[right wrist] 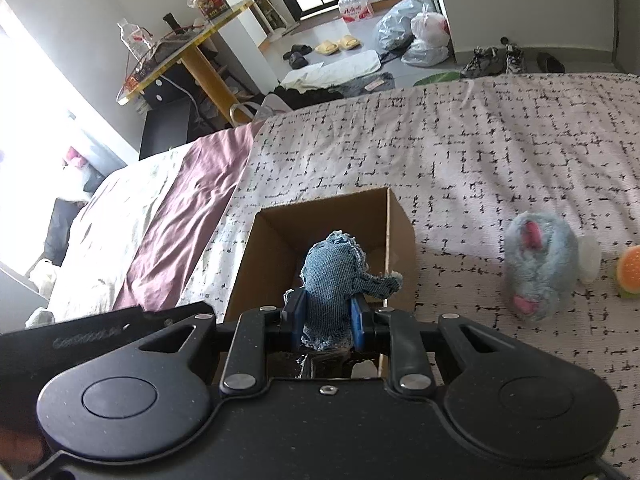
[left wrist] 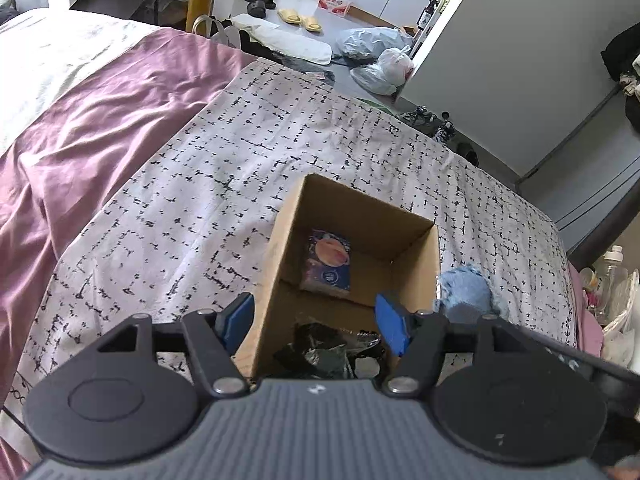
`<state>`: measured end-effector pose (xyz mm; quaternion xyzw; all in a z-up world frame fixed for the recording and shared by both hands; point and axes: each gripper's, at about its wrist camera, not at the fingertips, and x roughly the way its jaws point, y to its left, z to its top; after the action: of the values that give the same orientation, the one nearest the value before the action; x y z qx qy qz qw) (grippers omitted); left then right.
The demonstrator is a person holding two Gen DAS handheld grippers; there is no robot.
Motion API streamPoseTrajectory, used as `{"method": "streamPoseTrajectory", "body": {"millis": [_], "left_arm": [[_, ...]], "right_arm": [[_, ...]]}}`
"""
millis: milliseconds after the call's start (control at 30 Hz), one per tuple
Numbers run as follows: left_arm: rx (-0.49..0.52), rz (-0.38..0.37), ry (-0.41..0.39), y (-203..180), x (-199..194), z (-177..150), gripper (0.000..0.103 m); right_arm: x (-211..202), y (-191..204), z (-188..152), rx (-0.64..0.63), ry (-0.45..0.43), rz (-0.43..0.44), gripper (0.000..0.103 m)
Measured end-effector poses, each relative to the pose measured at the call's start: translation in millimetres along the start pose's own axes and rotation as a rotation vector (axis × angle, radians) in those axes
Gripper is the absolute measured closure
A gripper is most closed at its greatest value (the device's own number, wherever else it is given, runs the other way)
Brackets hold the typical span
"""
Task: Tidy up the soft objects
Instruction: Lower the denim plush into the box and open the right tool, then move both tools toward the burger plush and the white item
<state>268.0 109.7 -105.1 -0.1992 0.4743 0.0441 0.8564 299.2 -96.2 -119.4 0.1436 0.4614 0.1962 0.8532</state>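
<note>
An open cardboard box [left wrist: 416,272] stands on the patterned bed cover. Inside it lie a purple tissue pack [left wrist: 329,261] and a black crumpled bag [left wrist: 320,350]. My left gripper [left wrist: 316,316] is open, its blue pads straddling the box's near left wall. My right gripper [right wrist: 328,318] is shut on a blue denim soft toy [right wrist: 334,272] and holds it over the box [right wrist: 276,240]. The denim toy also shows in the left wrist view [left wrist: 466,290] at the box's right edge. A grey-blue plush with pink paws [right wrist: 538,268] lies on the bed to the right.
An orange burger-shaped toy [right wrist: 629,272] lies at the far right of the bed. A purple sheet [left wrist: 92,128] covers the bed's left part. Beyond the bed edge are plastic bags [right wrist: 416,32], slippers [right wrist: 336,45] and shoes [right wrist: 496,58] on the floor.
</note>
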Motion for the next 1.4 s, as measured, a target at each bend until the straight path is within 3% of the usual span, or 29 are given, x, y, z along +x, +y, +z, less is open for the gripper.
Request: {"method": "streamPoseTrajectory", "body": {"millis": [167, 267, 367, 633, 733, 933, 1033, 1400], "left_arm": [[0.002, 0.016, -0.003, 5.7, -6.0, -3.6, 0.034], [-0.002, 0.023, -0.002, 8.1, -8.3, -4.3, 0.032], [-0.001, 0.019, 0.01, 8.3, -8.3, -5.1, 0.023], [0.015, 0.002, 0.038, -9.9, -1.0, -14.4, 0.021], [0.045, -0.003, 0.048, -22.7, 1.2, -19.1, 0.02], [0.073, -0.01, 0.008, -45.6, -1.3, -27.1, 0.004], [0.078, -0.011, -0.008, -55.9, -1.4, -30.9, 0.0], [0.13, 0.006, -0.051, -93.2, -0.5, -46.0, 0.0]], "right_arm": [[9.9, 4.2, 3.0, 0.0, -0.004, -0.015, 0.07], [9.9, 0.0, 3.4, 0.026, 0.003, -0.025, 0.048], [-0.5, -7.4, 2.6, 0.057, -0.015, -0.012, 0.046], [-24.5, -22.6, -8.3, 0.034, -0.025, -0.056, 0.041], [-36.1, -32.4, -13.7, 0.031, -0.041, -0.063, 0.035], [-54.7, -59.3, -22.2, 0.046, -0.073, -0.083, 0.021], [-61.7, -71.2, -24.4, 0.04, -0.086, -0.093, 0.014], [-82.5, -109.6, -33.0, 0.037, -0.131, -0.087, 0.006]]}}
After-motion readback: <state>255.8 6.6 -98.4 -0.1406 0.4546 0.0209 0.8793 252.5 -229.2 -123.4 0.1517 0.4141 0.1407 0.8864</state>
